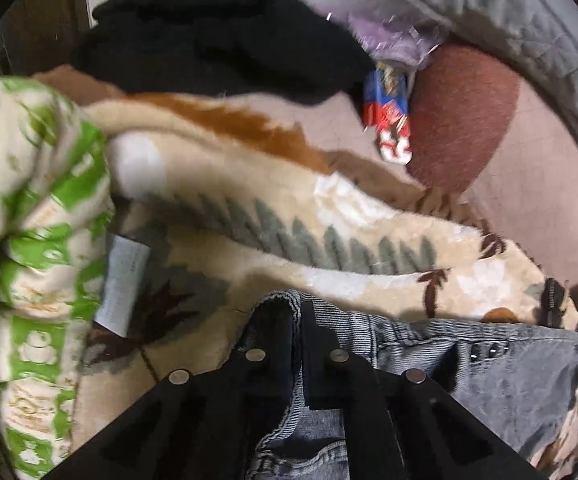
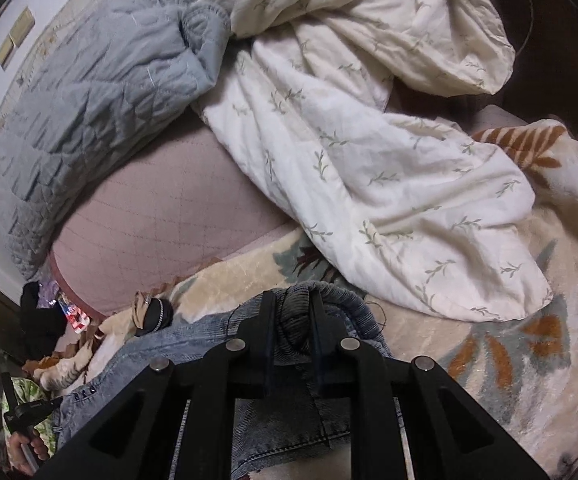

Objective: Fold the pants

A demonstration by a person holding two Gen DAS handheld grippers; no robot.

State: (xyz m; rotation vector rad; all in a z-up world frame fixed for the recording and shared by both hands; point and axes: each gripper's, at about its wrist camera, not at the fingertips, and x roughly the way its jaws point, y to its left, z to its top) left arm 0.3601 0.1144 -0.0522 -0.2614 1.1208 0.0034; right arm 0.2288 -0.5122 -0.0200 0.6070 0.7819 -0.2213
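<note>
Gripping the jeans: left tool and right tool each pinching bunched denim; fabric risking slipping free if the pinches are shallow.

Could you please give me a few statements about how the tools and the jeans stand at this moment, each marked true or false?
1. The left tool is shut on the edge of the jeans. True.
2. The right tool hangs open above the bed with nothing in it. False: it is shut on a bunched edge of the jeans.
3. The jeans lie on a cream blanket with a leaf pattern. True.
4. The grey quilted cover lies over the jeans. False: it lies apart, far back on the bed.
5. A white cover with small sprigs lies crumpled beyond the right tool. True.
</note>
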